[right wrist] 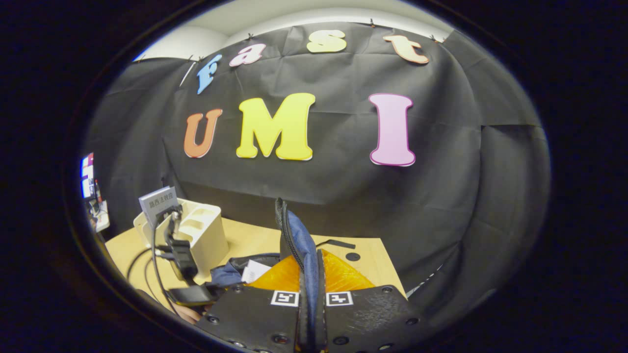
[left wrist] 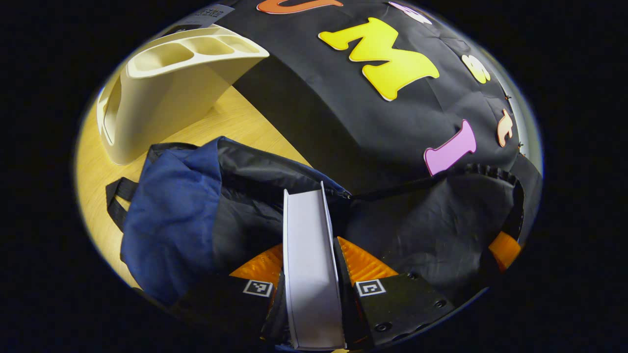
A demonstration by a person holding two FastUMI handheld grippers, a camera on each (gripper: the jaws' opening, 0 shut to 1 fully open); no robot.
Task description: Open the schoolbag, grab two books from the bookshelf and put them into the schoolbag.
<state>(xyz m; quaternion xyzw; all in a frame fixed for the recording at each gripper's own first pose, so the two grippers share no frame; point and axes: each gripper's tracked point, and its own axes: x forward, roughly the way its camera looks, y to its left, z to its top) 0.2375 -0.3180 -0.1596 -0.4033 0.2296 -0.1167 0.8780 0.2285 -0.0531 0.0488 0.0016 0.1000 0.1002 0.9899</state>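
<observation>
Left gripper (left wrist: 310,274) jaws clamp a book (left wrist: 310,264) over the open schoolbag (left wrist: 206,215), seemingly entering; right gripper (right wrist: 310,284) jaws pinch its rim.

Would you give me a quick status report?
Left gripper shut on book over open schoolbag. Right gripper shut on bag edge. Nothing blocking.

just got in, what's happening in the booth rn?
A person is packing the blue-and-black fabric schoolbag on the light wooden table. The left gripper is shut on a white-covered book, aiming it into the bag's open mouth. The right gripper pinches the bag's zippered edge, holding it up. The cream plastic bookshelf stands behind the bag; in the right gripper view another book sits in it.
</observation>
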